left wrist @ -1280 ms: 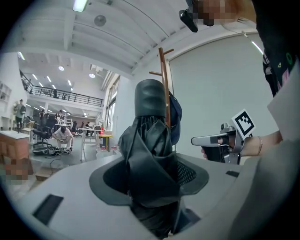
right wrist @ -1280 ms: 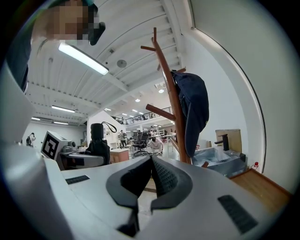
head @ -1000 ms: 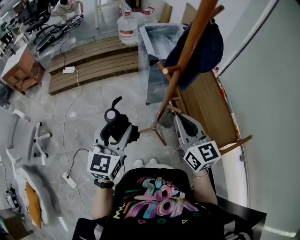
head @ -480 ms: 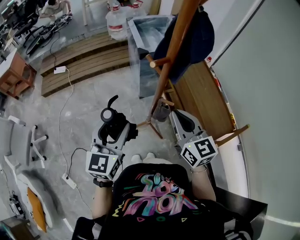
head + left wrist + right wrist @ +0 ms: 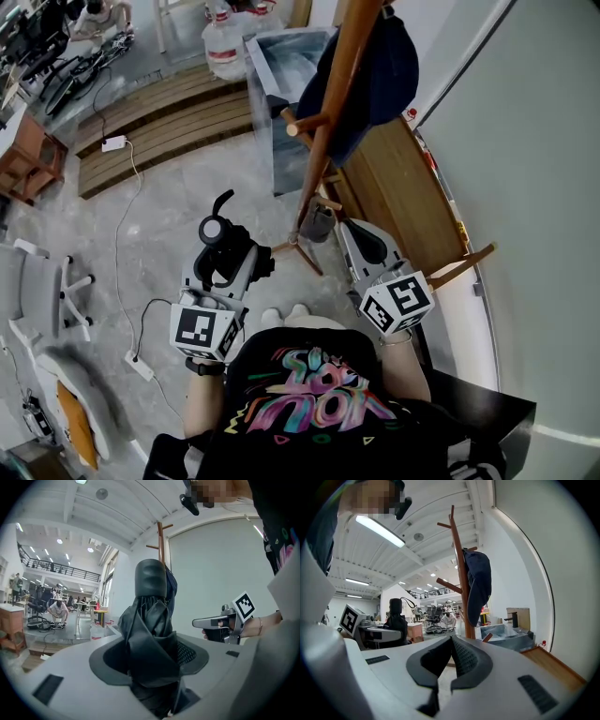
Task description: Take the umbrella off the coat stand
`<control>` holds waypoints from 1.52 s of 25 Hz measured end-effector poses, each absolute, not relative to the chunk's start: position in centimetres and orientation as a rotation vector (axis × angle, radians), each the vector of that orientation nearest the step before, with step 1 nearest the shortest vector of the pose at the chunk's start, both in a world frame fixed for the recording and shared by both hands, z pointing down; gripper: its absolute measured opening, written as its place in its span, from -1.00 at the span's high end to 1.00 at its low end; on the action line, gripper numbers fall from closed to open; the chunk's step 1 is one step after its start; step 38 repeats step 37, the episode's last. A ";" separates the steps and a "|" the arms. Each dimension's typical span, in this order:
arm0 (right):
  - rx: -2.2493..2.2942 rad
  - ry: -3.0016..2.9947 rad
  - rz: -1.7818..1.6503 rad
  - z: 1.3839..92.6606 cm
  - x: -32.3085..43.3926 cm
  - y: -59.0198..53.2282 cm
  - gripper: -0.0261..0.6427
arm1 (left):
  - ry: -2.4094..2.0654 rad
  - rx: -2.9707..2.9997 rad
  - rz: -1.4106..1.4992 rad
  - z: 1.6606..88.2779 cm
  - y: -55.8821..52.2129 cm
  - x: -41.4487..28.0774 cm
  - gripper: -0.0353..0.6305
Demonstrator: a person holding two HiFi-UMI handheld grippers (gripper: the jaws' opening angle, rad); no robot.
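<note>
A folded black umbrella stands upright in my left gripper, clear of the coat stand. In the left gripper view the umbrella fills the gap between the jaws, and the left gripper is shut on its bunched fabric. The wooden coat stand rises just ahead of my right gripper, with a dark blue garment hanging on it. In the right gripper view the coat stand and the blue garment are straight ahead. My right gripper is shut and empty.
A glass-walled tank and water bottles stand behind the stand. A wooden bench runs along the pale wall on the right. Wooden slats, a cable with a power strip and white chairs lie to the left.
Both grippers stay level and about where they were, the umbrella still in the left one. Only the head view has drifted slightly.
</note>
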State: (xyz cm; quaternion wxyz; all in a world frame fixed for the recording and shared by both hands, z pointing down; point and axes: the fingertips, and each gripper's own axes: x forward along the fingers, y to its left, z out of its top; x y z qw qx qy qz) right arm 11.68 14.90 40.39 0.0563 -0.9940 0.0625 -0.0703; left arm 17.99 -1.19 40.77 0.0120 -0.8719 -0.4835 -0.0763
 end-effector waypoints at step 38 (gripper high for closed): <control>-3.006 0.223 -0.216 40.4 11.4 15.5 0.88 | -1.543 -2.678 -0.259 40.9 0.8 17.6 0.13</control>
